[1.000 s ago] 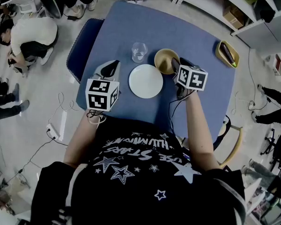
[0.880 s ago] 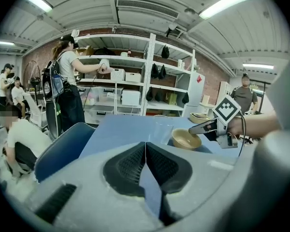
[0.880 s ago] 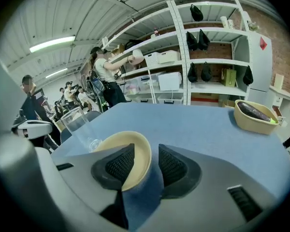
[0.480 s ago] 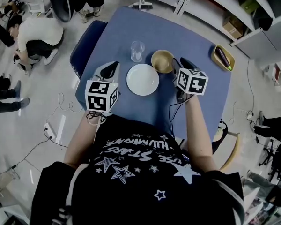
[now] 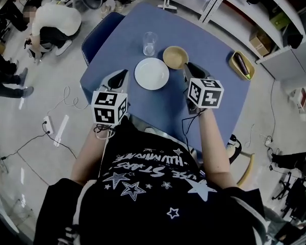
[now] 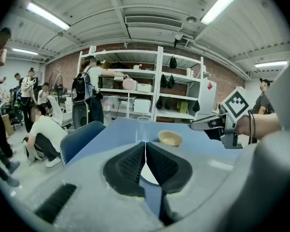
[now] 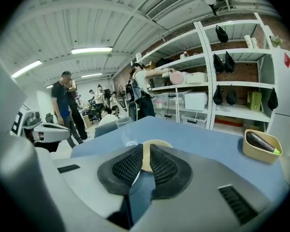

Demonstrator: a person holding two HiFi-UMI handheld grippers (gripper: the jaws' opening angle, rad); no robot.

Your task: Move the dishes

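Observation:
On the blue table [image 5: 206, 47] lie a white plate [image 5: 152, 73], a tan bowl [image 5: 175, 57] just behind it to the right, and a clear glass [image 5: 149, 43] behind it. My left gripper [image 5: 119, 78] hovers at the table's near left edge, left of the plate, shut and holding nothing. My right gripper [image 5: 189, 70] hangs just right of the bowl, its jaws together with only a thin slit, nothing between them. From the left gripper view, the shut jaws [image 6: 145, 145] point at the glass [image 6: 144, 128] and bowl [image 6: 170, 138].
A yellow tray [image 5: 242, 64] with a dark eggplant sits at the table's far right corner. A blue chair [image 5: 98, 34] stands against the left side. People crouch and stand on the floor at left. Shelving runs along the back right.
The head view has pulled back, so the table sits higher in frame. Both grippers stand slightly farther from the dishes. The dishes have kept their places on the table.

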